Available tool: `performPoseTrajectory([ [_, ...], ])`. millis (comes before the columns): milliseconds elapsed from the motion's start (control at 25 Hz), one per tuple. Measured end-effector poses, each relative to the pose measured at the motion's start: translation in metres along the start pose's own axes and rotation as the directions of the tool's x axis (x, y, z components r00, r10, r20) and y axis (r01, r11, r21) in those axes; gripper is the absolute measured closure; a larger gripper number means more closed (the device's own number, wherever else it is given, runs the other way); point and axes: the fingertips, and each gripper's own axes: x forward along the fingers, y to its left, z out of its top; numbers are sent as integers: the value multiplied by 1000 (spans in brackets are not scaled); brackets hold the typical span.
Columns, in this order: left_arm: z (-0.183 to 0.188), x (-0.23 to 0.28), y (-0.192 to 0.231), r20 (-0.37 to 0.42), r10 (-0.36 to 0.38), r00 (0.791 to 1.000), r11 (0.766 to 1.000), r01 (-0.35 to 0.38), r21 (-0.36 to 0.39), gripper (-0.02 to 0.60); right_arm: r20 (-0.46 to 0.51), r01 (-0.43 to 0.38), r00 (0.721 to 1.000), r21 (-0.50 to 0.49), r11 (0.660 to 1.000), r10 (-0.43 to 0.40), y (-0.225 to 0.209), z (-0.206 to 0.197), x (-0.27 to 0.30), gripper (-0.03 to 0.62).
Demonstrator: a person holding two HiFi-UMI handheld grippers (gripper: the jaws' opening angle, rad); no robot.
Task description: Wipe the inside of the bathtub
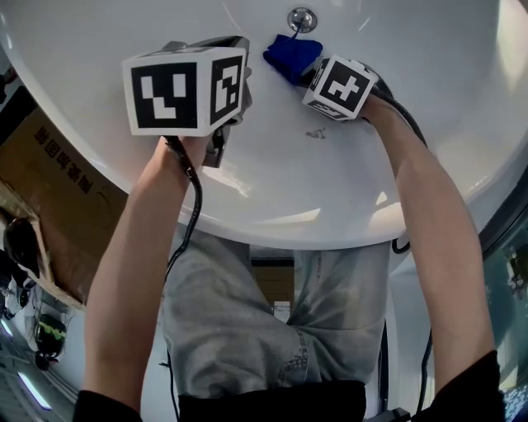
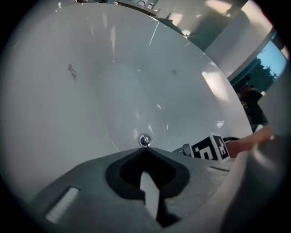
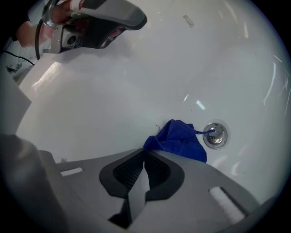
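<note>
- White glossy bathtub (image 1: 272,198): its curved inside fills the head view, with the near rim running below both forearms.
- Round chrome drain (image 1: 302,18): set in the bathtub's bottom, well away from the near rim; both gripper views also show it.
- Crumpled dark blue cloth (image 3: 178,139): it lies on the bathtub's bottom just beside the drain, on the near-rim side of it. A thin strand of the cloth reaches the drain's metal.
- Right gripper (image 3: 144,151): its grey jaws are pressed together, with an edge of the blue cloth pinched at their tips. The rest of the cloth bunches just beyond them. Its marker cube (image 1: 340,86) sits low inside the bathtub.
- Left gripper (image 2: 144,149): its jaws are closed tip to tip with nothing between them. It is held above the bathtub's inner wall, apart from the cloth, and points toward the drain. Its larger marker cube (image 1: 186,86) faces the head camera.
- Small dark specks (image 1: 316,132): on the white surface, between the right gripper and the near rim.
- Brown cardboard box (image 1: 58,189): outside the bathtub, beyond its left edge.
</note>
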Motion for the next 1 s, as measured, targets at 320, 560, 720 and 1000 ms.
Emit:
performPoseTrajectory([
  [320,-4,0,-6,-28,-16,999,999,17,40,577,10,-35,999,-31,999,36,32,13,-1,580],
  [560,-3,1,-12,-42,-18,999,997,22,78,577,27,-96,995,-14,995,97,57,14,-12,580],
  [720,2,0,-17,-52,-12,999,994,17,107,577,50,-133,990,-2,991,133,67,12,-25,580],
  [1000,4,-8,-21,-75,-17,997,990,27,139,577,58,-207,976,-34,978,208,105,15,-52,580],
])
